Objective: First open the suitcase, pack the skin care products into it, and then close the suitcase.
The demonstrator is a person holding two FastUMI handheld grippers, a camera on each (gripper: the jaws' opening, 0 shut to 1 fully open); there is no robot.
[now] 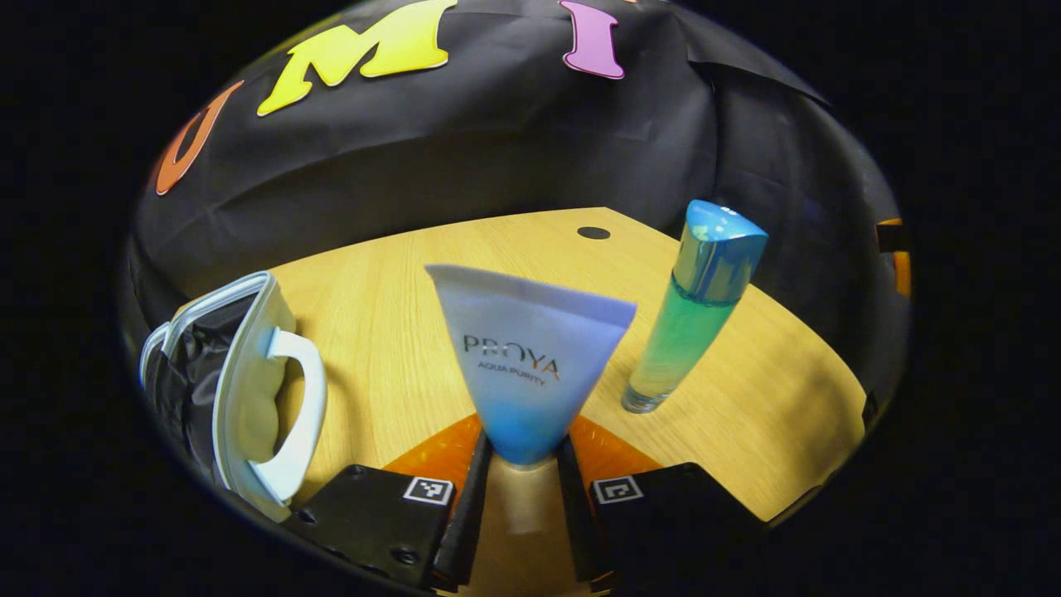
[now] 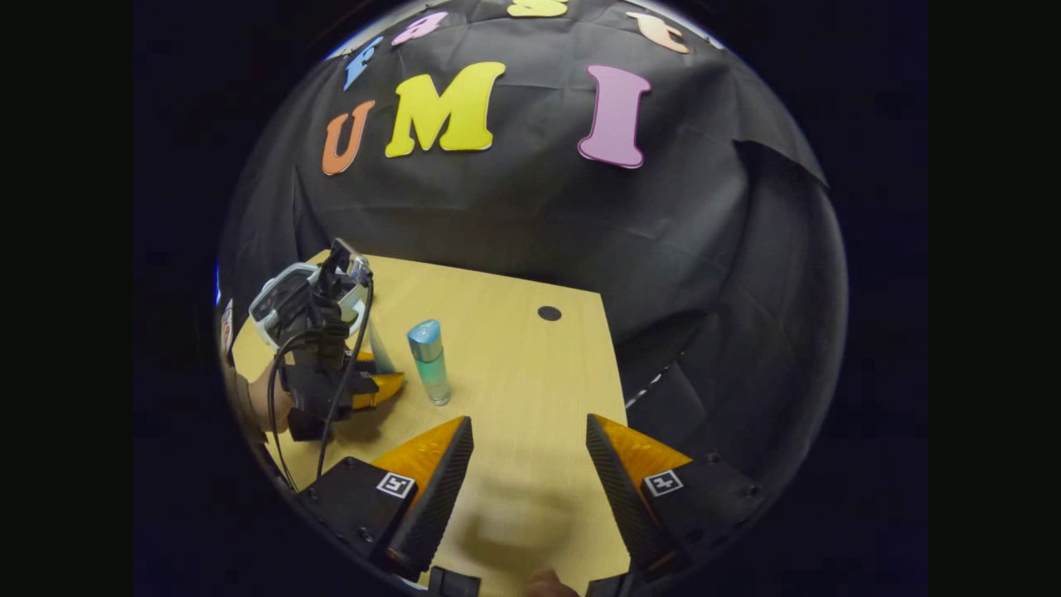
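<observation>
My left gripper (image 1: 524,460) is shut on the lower end of a white-to-blue skin care tube (image 1: 526,356), which stands up with its flat crimped end on top. To its right a green bottle with a blue cap (image 1: 692,315) stands upright on the wooden table (image 1: 398,282). At the left sits the small white suitcase (image 1: 249,381), open, with black lining and a handle showing. In the right gripper view my right gripper (image 2: 530,439) is open above bare table, well to the right of the bottle (image 2: 429,362), the left gripper (image 2: 377,383) and the suitcase (image 2: 278,300).
A round dark hole (image 1: 593,233) marks the table near its far edge. The black cloth wall stands close behind the table and along its right side. A hand (image 2: 265,398) and a cable trail behind the left gripper. The table's right edge (image 2: 617,390) runs near my right gripper.
</observation>
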